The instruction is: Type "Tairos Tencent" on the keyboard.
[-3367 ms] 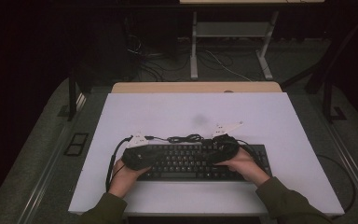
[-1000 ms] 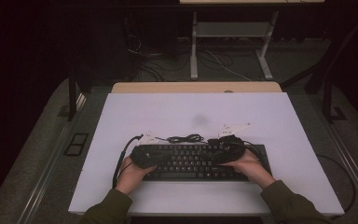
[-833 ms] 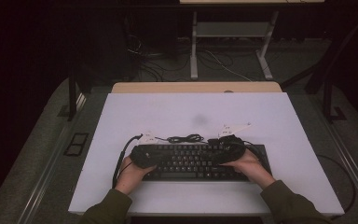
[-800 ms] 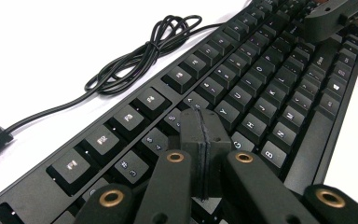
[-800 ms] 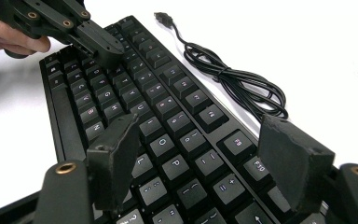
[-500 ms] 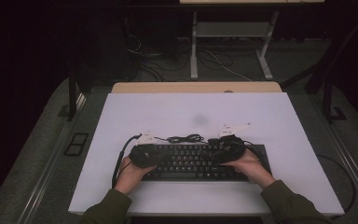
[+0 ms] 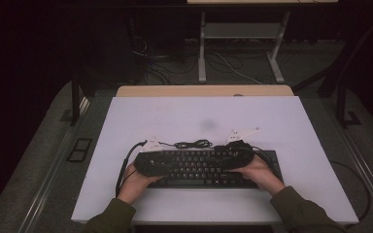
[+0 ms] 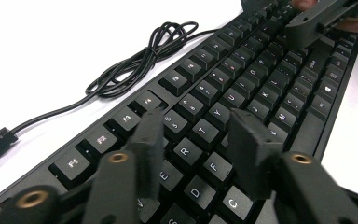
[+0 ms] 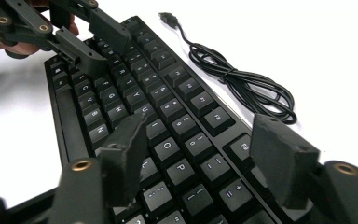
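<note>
Keyboard (image 7: pixel 209 168) sits flat near the front edge of the white table (image 7: pixel 291 121), its bundled cable (image 7: pixel 193 143) coiled just behind it, and both hands are hovering over the keys. Left gripper (image 8: pixel 198 140) is low over the left-hand letters, jaws parted with nothing caught between them; they have just been opening. Right gripper (image 9: pixel 207 154) hangs over the right-hand letters, jaws spread wider with bare keys showing in the gap, though they have just been closing a little. From the high view, left gripper (image 7: pixel 150 162) and right gripper (image 7: pixel 235 155) bracket the board from either end.

Looks like key pressing, one jaw tip per key. To do it cleanly, I'd say come straight down with a single tip on the middle of one keycap, keeping the other jaw clear of its neighbour. Tight spacing here, so a slanted approach risks clipping two keys at once. Light push, lift straight off, and keep the cable out of the way.
</note>
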A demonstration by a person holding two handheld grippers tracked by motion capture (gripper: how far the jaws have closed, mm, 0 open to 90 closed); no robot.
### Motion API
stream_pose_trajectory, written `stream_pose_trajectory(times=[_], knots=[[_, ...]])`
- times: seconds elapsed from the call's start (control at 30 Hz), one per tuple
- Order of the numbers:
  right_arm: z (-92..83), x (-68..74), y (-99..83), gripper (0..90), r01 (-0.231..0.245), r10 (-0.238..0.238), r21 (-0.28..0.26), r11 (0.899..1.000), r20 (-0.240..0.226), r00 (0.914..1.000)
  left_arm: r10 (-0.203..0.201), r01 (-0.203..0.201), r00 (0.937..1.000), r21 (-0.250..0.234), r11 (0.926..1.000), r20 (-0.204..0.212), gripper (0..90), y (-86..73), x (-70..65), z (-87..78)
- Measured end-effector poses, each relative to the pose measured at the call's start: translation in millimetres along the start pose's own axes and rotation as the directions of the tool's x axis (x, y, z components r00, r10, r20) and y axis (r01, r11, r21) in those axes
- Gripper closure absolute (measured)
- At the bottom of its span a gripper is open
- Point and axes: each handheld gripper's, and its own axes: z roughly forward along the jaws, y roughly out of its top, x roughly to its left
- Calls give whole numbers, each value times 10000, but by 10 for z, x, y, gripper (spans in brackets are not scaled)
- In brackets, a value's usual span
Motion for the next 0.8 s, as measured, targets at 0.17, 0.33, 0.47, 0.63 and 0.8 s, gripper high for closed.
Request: stream_pose_trajectory(times=[0.17, 0.33, 0.47, 0.63, 0.8], knots=[[23, -1, 13, 486, 2, -1, 52, 10000, -290, 9996, 33, -33, 10000, -83, 10000, 23, 435, -15, -9, -15], [58, 1, 33, 580, 94, -88, 128, 9999, -454, 9989, -6, 2, 9999, -220, 9998, -154, 357, -49, -23, -50], [86, 11, 57, 657, 188, -177, 192, 9996, -549, 9983, -23, 13, 9995, -322, 9995, -321, 313, -80, -23, -95], [135, 25, 85, 740, 358, -332, 320, 9988, -779, 9964, -61, 46, 9986, -300, 9995, -518, 255, -110, -23, -131], [185, 40, 109, 821, 529, -475, 560, 9970, -935, 9945, -193, 170, 9974, -335, 9993, -693, 202, -140, -22, -165]])
